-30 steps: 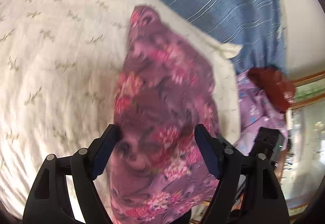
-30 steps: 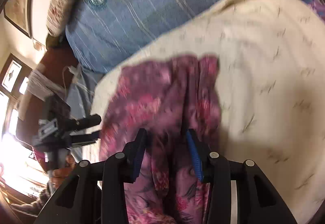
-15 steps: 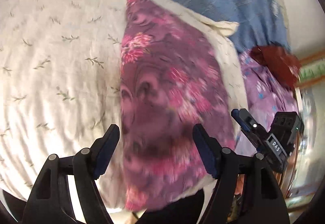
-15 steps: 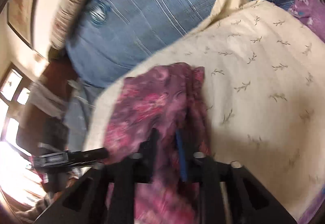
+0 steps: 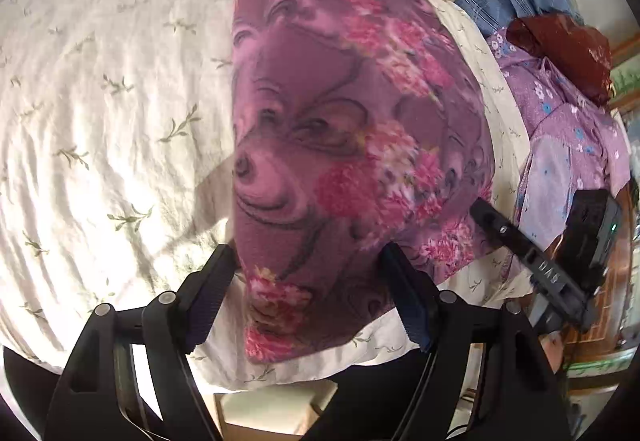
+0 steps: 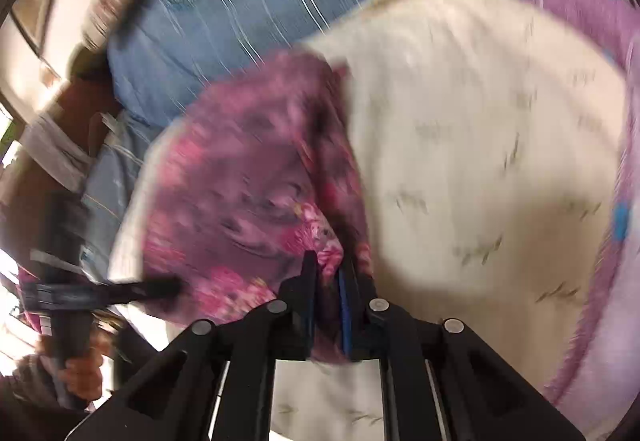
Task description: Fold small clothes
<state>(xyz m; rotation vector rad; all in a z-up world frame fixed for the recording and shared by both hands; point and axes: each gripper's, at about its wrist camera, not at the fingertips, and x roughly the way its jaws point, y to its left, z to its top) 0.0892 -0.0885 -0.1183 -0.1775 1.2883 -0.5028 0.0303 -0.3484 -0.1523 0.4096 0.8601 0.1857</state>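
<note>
Since a second ago the right gripper (image 6: pixel 328 273) has pinched shut on the floral garment's (image 5: pixel 340 129) near edge, likely to carry a fold. It lies on the cream leaf-print pillow (image 5: pixel 100 101); the left gripper (image 5: pixel 306 261) hovers wide open over it, holding nothing.

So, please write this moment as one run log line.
left gripper: open over floral garment | right gripper: shut on floral garment | surface: cream pillow

Bright daylight. The left view is mostly sharp, the right view is smeared with blur. Both bend at dark round edges.
</note>
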